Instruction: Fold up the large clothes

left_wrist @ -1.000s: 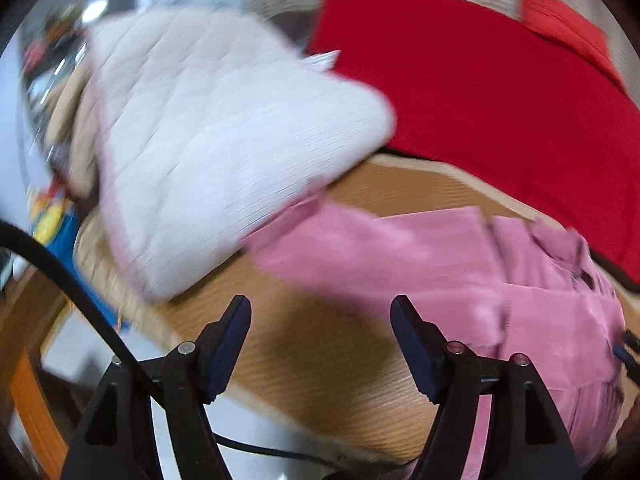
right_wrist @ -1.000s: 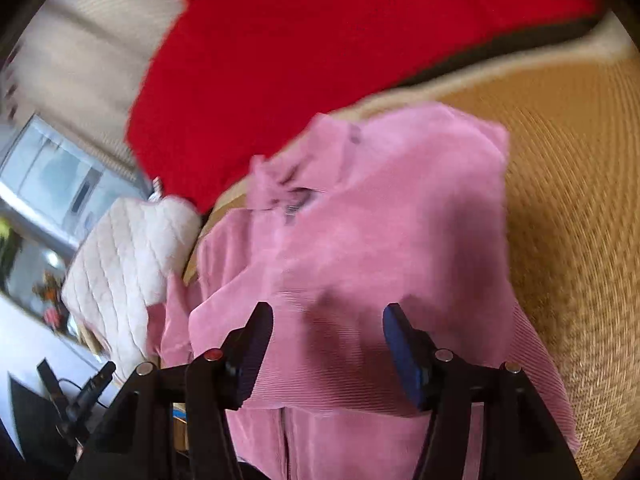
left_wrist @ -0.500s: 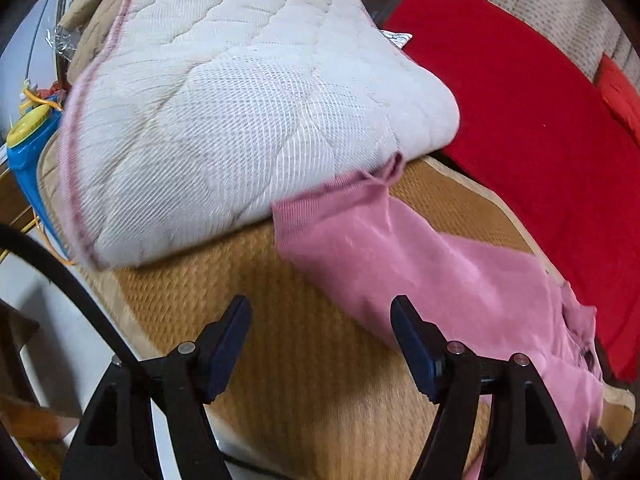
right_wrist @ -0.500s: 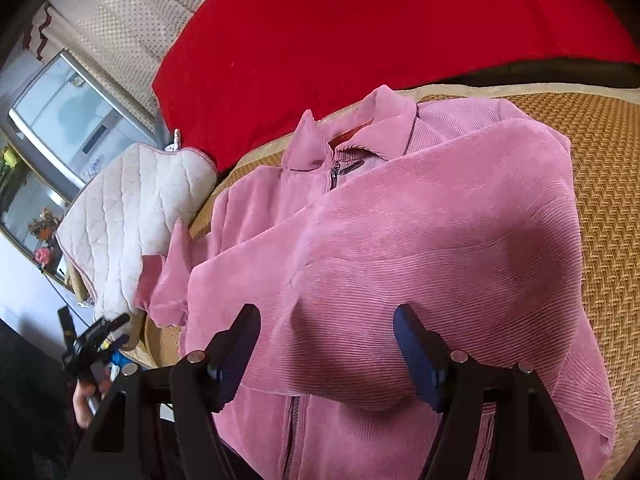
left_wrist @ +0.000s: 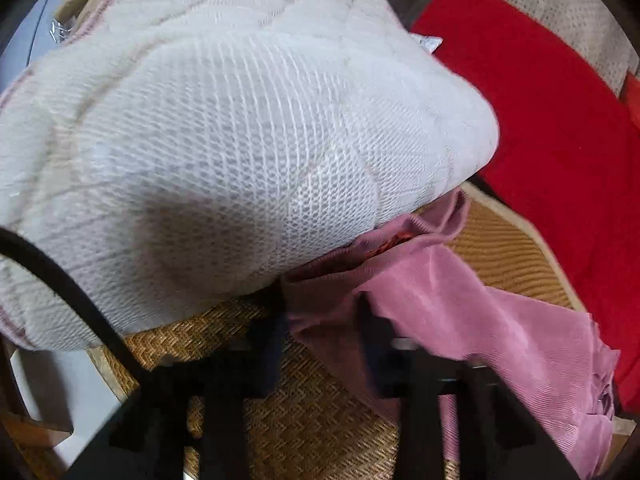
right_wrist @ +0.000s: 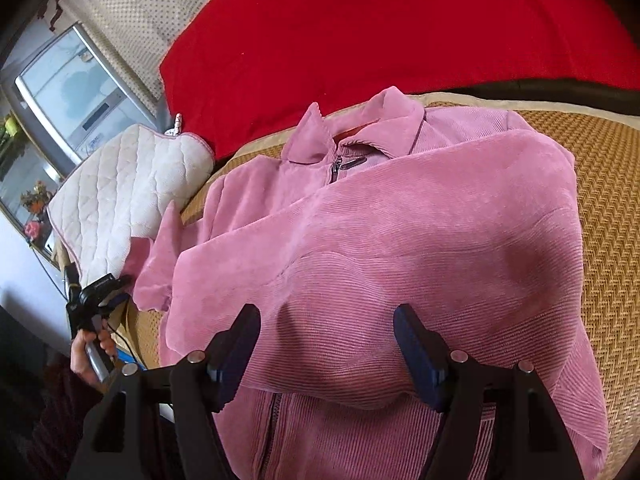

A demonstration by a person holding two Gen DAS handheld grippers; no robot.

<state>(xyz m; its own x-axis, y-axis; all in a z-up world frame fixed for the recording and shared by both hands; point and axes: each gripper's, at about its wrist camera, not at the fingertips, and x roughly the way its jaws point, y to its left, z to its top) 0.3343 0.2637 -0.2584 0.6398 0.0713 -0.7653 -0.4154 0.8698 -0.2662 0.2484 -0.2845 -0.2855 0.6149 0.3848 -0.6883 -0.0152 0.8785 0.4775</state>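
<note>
The pink corduroy jacket (right_wrist: 400, 248) lay on the woven mat (right_wrist: 608, 200), one sleeve folded across. The left claw (left_wrist: 320, 316), released, straddled the other sleeve's cuff (left_wrist: 320, 304); clenching should come next. The right claw (right_wrist: 326, 346) hovered, released.

This is a lived-in home, a bedroom or sitting corner: a woven rattan mat (right_wrist: 608, 200) covers a bed-like surface, with a red blanket (right_wrist: 380, 32) spread at the far side and a white quilted pad (left_wrist: 240, 120) heaped at the left. Dotted curtains (right_wrist: 136, 12) hang at the far left beside a window (right_wrist: 68, 80), and flowers (right_wrist: 36, 200) stand on a ledge near it.
</note>
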